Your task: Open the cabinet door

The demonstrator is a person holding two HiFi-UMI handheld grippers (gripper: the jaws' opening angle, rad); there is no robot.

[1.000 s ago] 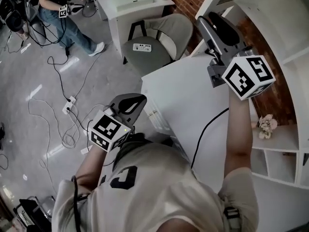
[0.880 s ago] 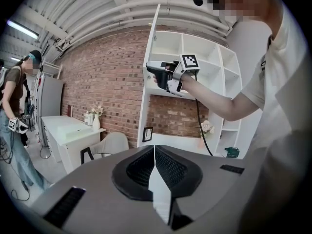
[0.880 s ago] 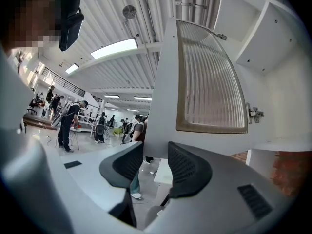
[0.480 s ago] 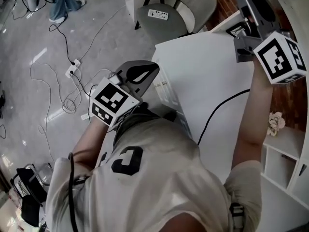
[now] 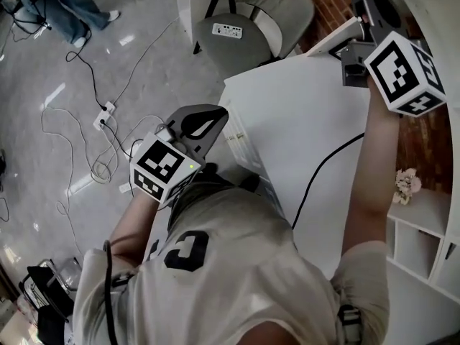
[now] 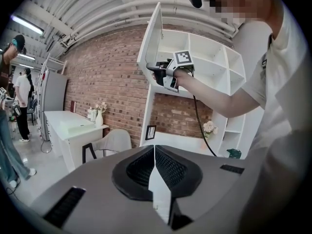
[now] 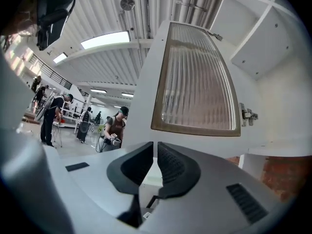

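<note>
The white cabinet door (image 7: 195, 72) with its ribbed glass pane stands swung open; its hinge (image 7: 246, 115) shows at the right. In the left gripper view the door (image 6: 151, 38) juts out from the white shelf unit (image 6: 214, 67). My right gripper (image 7: 155, 145) is raised level just below the door's lower frame. Its jaws are closing to a thin slit with nothing between them. It also shows at the door's lower corner (image 6: 153, 71) and high in the head view (image 5: 363, 6). My left gripper (image 6: 155, 147) hangs low by my waist (image 5: 208, 117), shut and empty.
A white desk (image 5: 302, 121) lies below the cabinet with a black cable (image 5: 323, 164) across it. A grey chair (image 5: 251, 27) stands beyond it. Power cords (image 5: 93, 121) trail over the floor. A flower bunch (image 5: 406, 185) sits on a shelf. A person (image 5: 57, 2) stands far off.
In the head view my right gripper has shifted toward the upper right, close to the door's edge. The left gripper has barely moved.
</note>
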